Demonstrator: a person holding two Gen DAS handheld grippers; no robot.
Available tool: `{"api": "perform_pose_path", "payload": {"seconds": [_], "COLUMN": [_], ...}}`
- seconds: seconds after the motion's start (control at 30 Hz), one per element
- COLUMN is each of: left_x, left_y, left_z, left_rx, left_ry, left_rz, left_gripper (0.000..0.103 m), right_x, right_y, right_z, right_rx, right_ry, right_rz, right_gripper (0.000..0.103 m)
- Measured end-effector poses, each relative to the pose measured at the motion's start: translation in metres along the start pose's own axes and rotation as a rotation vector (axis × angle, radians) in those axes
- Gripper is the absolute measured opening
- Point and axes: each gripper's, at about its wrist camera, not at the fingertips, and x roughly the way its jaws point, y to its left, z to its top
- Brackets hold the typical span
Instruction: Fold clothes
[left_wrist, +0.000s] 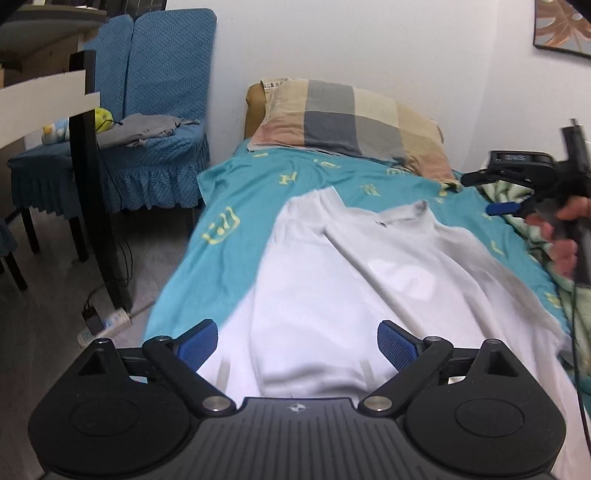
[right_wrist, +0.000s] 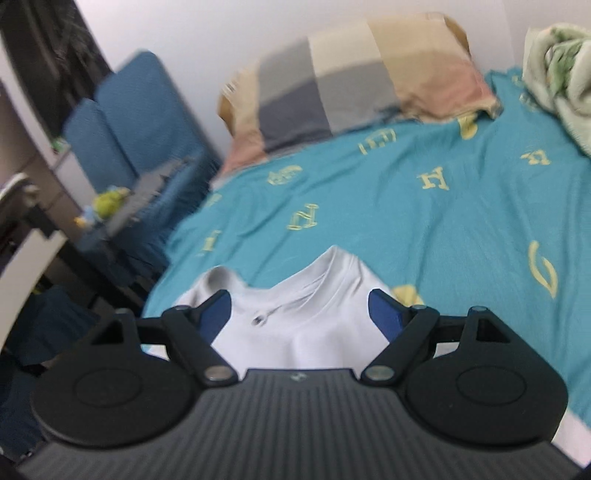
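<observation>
A white shirt (left_wrist: 332, 280) lies spread on the teal bedsheet (left_wrist: 258, 192), its collar toward the pillow and one sleeve folded over the body. My left gripper (left_wrist: 297, 341) hovers open above the shirt's lower part, nothing between its blue pads. In the right wrist view the shirt's collar end (right_wrist: 306, 314) lies just under my right gripper (right_wrist: 301, 314), which stands open over it without pinching the cloth. From the left wrist view, the right gripper (left_wrist: 502, 192) shows at the far right, held by a hand (left_wrist: 561, 236).
A checked pillow (left_wrist: 354, 122) lies at the head of the bed by the white wall. A crumpled green blanket (right_wrist: 557, 77) sits at the bed's right side. Blue-covered chairs (left_wrist: 147, 110) with grey cloth stand left of the bed, by a dark table leg (left_wrist: 96, 184) and a floor power strip (left_wrist: 107, 325).
</observation>
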Motion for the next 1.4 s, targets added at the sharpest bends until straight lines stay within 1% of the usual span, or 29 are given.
{"api": "perform_pose_path", "payload": {"seconds": [0.1, 0.2, 0.23, 0.33, 0.4, 0.43, 0.5, 0.53, 0.57, 0.63, 0.7, 0.73, 0.77, 0.8, 0.83, 0.9, 1.03, 1.07, 1.13, 1.17, 1.23, 1.27, 1.3, 1.33, 1.4], "left_x": [-0.021, -0.042, -0.043, -0.054, -0.062, -0.065, -0.070, -0.072, -0.075, -0.077, -0.074, -0.071, -0.068, -0.063, -0.057, -0.046, -0.020, -0.012, 0.008, 0.019, 0.036, 0.041, 0.040, 0.039, 0.038], "left_y": [-0.006, -0.015, -0.020, -0.031, -0.035, -0.038, -0.042, -0.044, -0.044, -0.042, -0.033, -0.027, -0.021, -0.012, -0.004, 0.010, 0.020, 0.021, 0.025, 0.025, 0.030, 0.034, 0.041, 0.047, 0.061], "left_z": [-0.016, -0.027, -0.029, -0.039, -0.045, -0.046, -0.049, -0.051, -0.052, -0.053, -0.054, -0.054, -0.053, -0.053, -0.053, -0.050, -0.037, -0.034, -0.031, -0.030, -0.031, -0.029, -0.024, -0.020, -0.010], "left_rx": [0.011, 0.049, 0.064, 0.095, 0.102, 0.100, 0.089, 0.078, 0.064, 0.031, -0.033, -0.073, -0.128, -0.186, -0.242, -0.339, -0.433, -0.453, -0.501, -0.528, -0.597, -0.622, -0.652, -0.681, -0.741], "left_ry": [-0.013, -0.039, -0.041, -0.040, -0.043, -0.038, -0.022, -0.018, -0.019, -0.013, 0.006, 0.017, 0.027, 0.037, 0.045, 0.055, 0.033, 0.030, 0.051, 0.063, 0.079, 0.077, 0.065, 0.052, 0.026], "left_rz": [-0.010, -0.006, -0.002, 0.018, 0.021, 0.021, 0.020, 0.012, 0.001, -0.007, -0.010, -0.015, -0.024, -0.031, -0.042, -0.071, -0.103, -0.108, -0.111, -0.112, -0.103, -0.098, -0.112, -0.127, -0.155], "left_gripper": [0.093, 0.093, 0.092, 0.088, 0.087, 0.087, 0.086, 0.085, 0.085, 0.085, 0.085, 0.085, 0.085, 0.085, 0.085, 0.081, 0.080, 0.077, 0.072, 0.067, 0.052, 0.034, 0.017, 0.010, 0.007], "right_x": [-0.054, -0.112, -0.129, -0.180, -0.207, -0.216, -0.228, -0.231, -0.235, -0.241, -0.243, -0.240, -0.238, -0.235, -0.232, -0.227, -0.218, -0.215, -0.207, -0.203, -0.195, -0.191, -0.187, -0.183, -0.179], "right_y": [0.015, 0.024, 0.026, 0.033, 0.030, 0.029, 0.030, 0.032, 0.033, 0.032, 0.028, 0.027, 0.026, 0.025, 0.024, 0.019, 0.012, 0.011, 0.009, 0.007, 0.003, 0.002, 0.000, -0.001, -0.002], "right_z": [-0.030, -0.061, -0.070, -0.103, -0.132, -0.144, -0.163, -0.167, -0.170, -0.174, -0.176, -0.177, -0.179, -0.181, -0.182, -0.183, -0.180, -0.179, -0.176, -0.176, -0.177, -0.178, -0.178, -0.179, -0.178], "right_rx": [-0.003, 0.045, 0.058, 0.095, 0.152, 0.172, 0.186, 0.175, 0.172, 0.199, 0.243, 0.249, 0.242, 0.236, 0.232, 0.252, 0.284, 0.279, 0.271, 0.274, 0.278, 0.280, 0.283, 0.285, 0.290], "right_ry": [-0.045, -0.085, -0.097, -0.126, -0.131, -0.111, -0.064, -0.047, -0.043, -0.047, -0.048, -0.046, -0.040, -0.035, -0.030, -0.022, -0.031, -0.036, -0.038, -0.034, -0.021, -0.013, -0.005, 0.001, 0.005], "right_rz": [-0.012, 0.008, 0.011, -0.033, -0.034, -0.039, -0.066, -0.068, -0.066, -0.056, -0.041, -0.040, -0.041, -0.042, -0.042, -0.027, 0.005, 0.007, 0.002, 0.004, 0.006, 0.006, 0.007, 0.007, 0.009], "right_gripper": [0.083, 0.083, 0.083, 0.083, 0.083, 0.083, 0.076, 0.076, 0.075, 0.067, 0.047, 0.041, 0.029, 0.023, 0.022, 0.022, 0.022, 0.022, 0.022, 0.022, 0.022, 0.022, 0.022, 0.022, 0.022]}}
